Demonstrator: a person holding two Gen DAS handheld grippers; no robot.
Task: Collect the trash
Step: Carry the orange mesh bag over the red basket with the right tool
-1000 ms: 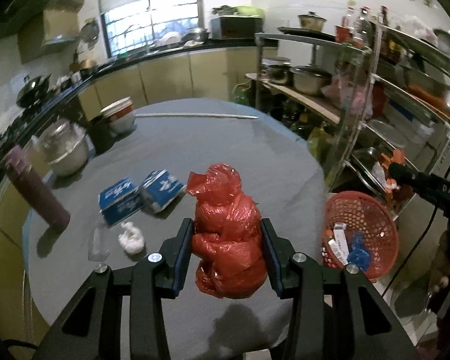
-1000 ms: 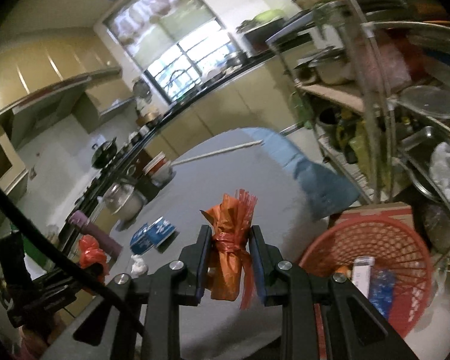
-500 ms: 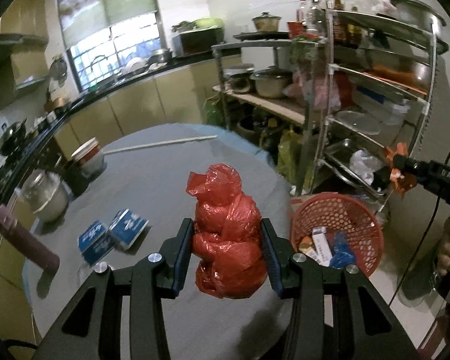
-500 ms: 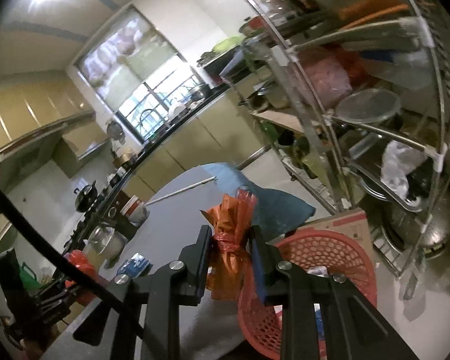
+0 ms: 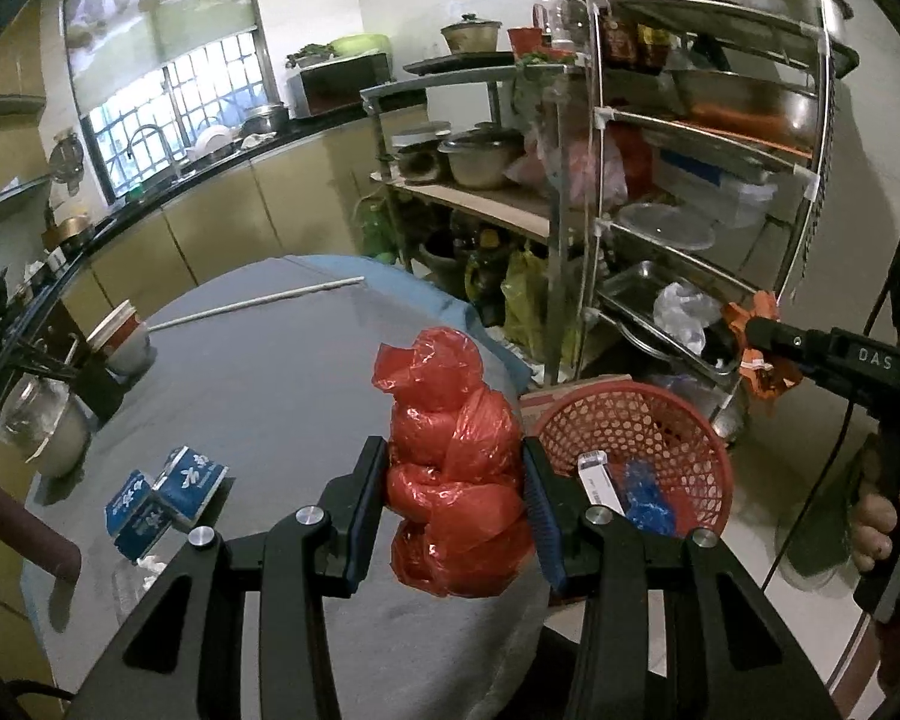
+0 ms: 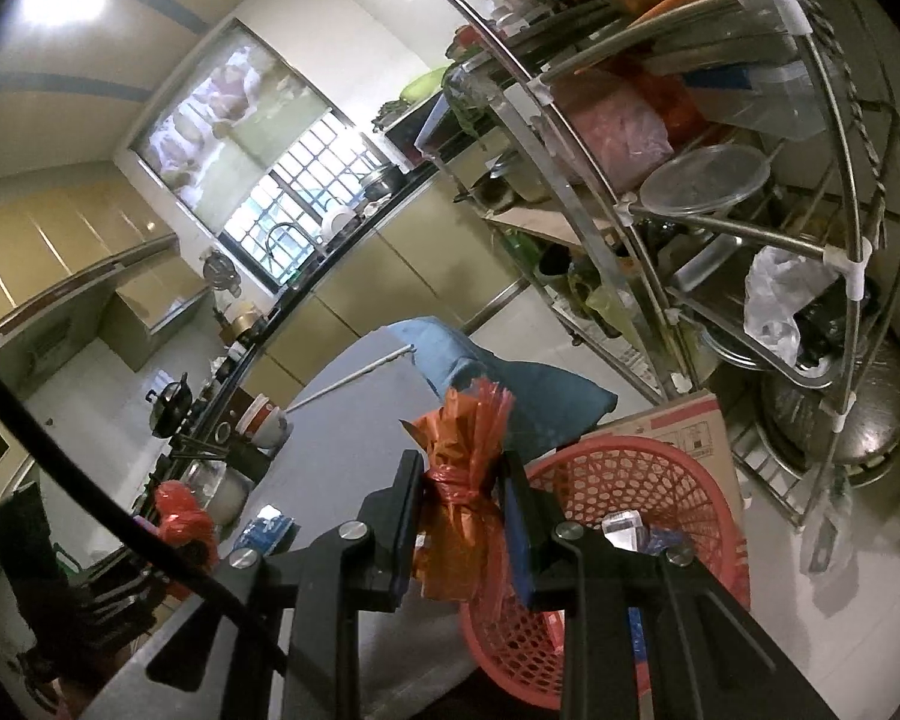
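The left gripper (image 5: 455, 504) is clamped on a crumpled red plastic bag (image 5: 456, 468), its two fingers pressing the bag's sides so the bundle bulges above and below them. The bag hangs above the near edge of the round grey table (image 5: 270, 372), close to the side where the red mesh basket (image 5: 678, 420) stands on the floor. In the basket lie a white carton (image 5: 597, 477) and a blue wrapper (image 5: 645, 492). A cardboard box (image 6: 684, 426) sits just behind the basket, against the foot of the metal shelf rack (image 5: 690, 180). The right gripper (image 6: 459, 516) is closed on a knotted orange bag (image 6: 459, 480), gripping it at the tied neck, with the frilled top standing up above the fingers and the body hanging below. In the right wrist view this bag is over the basket's near rim; in the left wrist view the same gripper and its orange bag appear up beside the rack, above and to the right of the basket. On the table, well apart from the held bags, two blue and white cartons (image 5: 165, 495) lie side by side, a clear bottle (image 5: 127, 585) stands just in front of them, a maroon flask (image 5: 24, 534) stands near the left edge, and a long white stick (image 5: 258, 303) lies toward the far side beside a stack of bowls (image 5: 123, 336).
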